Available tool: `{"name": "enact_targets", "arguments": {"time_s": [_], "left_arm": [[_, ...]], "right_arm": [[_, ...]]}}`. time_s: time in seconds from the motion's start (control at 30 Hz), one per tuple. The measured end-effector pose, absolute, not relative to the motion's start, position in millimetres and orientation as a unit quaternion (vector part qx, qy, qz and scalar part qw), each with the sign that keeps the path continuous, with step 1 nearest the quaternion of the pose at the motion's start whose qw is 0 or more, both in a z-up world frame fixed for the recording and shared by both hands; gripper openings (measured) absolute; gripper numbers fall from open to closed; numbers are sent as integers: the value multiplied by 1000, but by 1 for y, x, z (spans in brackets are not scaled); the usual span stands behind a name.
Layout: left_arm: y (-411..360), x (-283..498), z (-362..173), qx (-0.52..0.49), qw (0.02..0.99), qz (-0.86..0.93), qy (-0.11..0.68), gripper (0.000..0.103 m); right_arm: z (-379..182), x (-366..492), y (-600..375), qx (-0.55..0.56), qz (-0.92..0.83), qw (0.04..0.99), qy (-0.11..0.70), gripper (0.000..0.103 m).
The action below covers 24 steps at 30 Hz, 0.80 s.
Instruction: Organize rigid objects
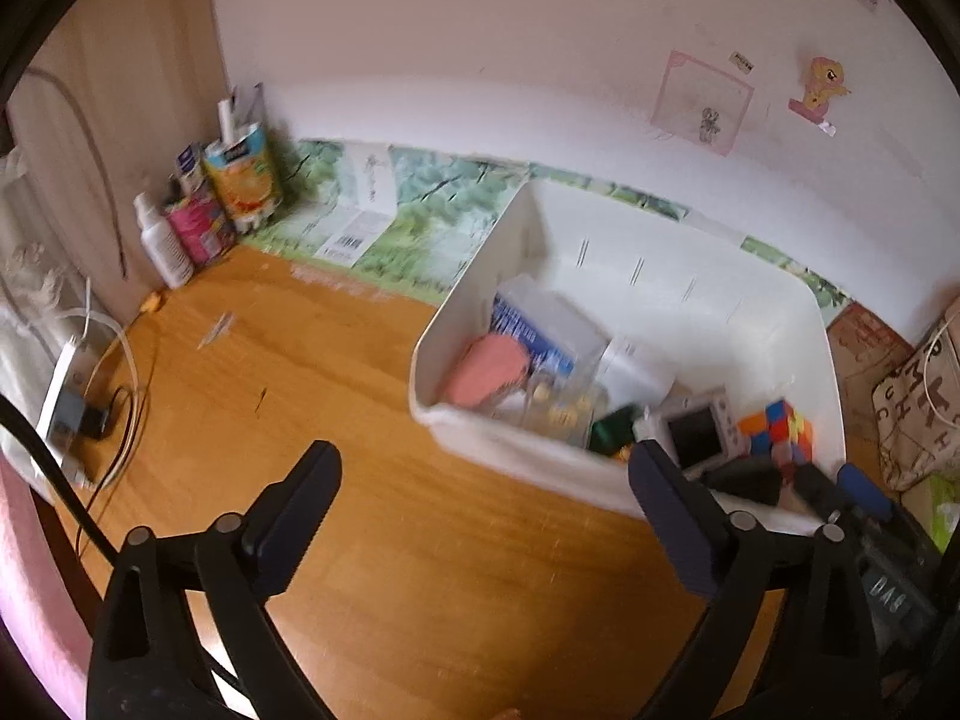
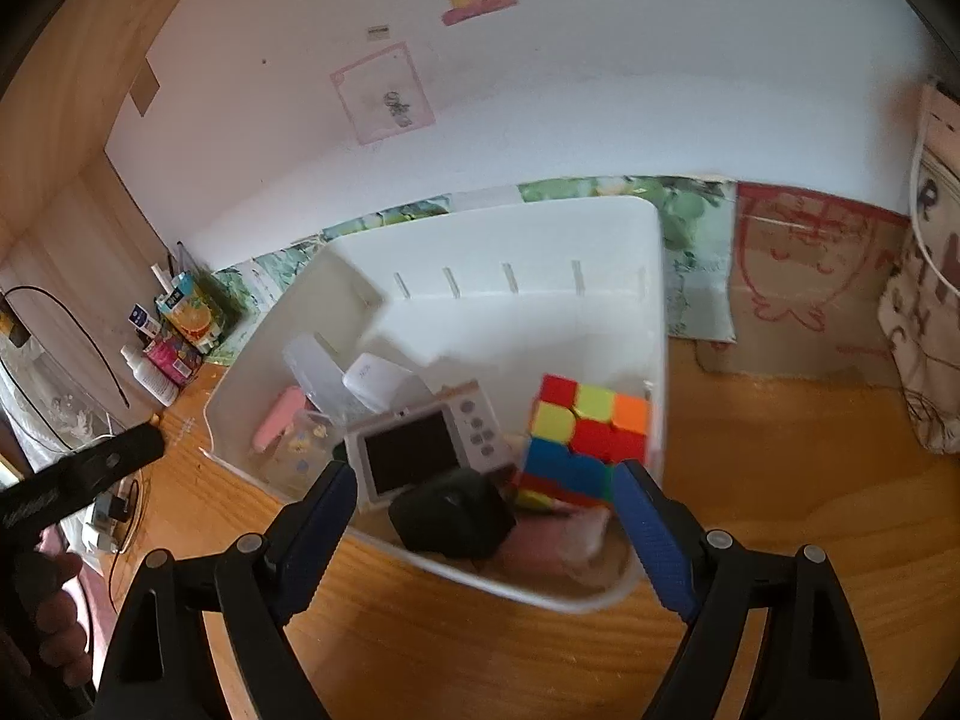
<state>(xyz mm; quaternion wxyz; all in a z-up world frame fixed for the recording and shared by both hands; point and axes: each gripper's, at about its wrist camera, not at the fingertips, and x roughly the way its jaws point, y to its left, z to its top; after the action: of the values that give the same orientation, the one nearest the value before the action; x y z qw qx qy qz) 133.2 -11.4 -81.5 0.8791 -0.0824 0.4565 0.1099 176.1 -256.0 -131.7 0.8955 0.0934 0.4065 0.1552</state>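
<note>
Looking along my right claw [image 2: 483, 516], jaws wide and empty, I see the cube [image 2: 585, 441] just ahead inside the bin [image 2: 528, 300]. My left claw [image 1: 486, 510], also wide, hangs over bare counter [image 1: 336, 408], farther off.

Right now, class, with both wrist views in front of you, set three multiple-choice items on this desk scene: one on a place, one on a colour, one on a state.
1. Where is the puzzle cube?
A. Inside the white bin
B. On the bare desk
C. Beside the juice carton

2. What colour is the camera screen?
A. Red
B. Black
C. Green

3. How do the right tongs stand?
A. Shut on the cube
B. Shut on the camera
C. Open, holding nothing

Answers:
1 A: the bin's walls surround the cube.
2 B: the screen is a dark panel in a pale body.
3 C: the fingers stand wide apart, with nothing pressed between them.
</note>
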Motion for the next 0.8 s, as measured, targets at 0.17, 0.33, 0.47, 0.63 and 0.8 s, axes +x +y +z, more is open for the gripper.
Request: {"name": "enact_targets", "arguments": {"time_s": [0.17,0.33,0.47,0.63,0.8], "left_arm": [[-2,106,-89,-102,863,115,481,98],[7,89,-92,-116,856,117,489,100],[10,82,-93,-121,850,100,502,100],[11,67,-86,-132,846,69,511,100],[14,58,-64,-139,854,22,501,100]], "right_arm": [[-129,158,-257,96,164,893,407,91],[-131,140,-240,64,182,891,411,103],[-138,124,-227,62,195,878,434,103],[-135,98,-217,66,183,867,460,103],[-120,73,-209,48,160,866,471,103]]}}
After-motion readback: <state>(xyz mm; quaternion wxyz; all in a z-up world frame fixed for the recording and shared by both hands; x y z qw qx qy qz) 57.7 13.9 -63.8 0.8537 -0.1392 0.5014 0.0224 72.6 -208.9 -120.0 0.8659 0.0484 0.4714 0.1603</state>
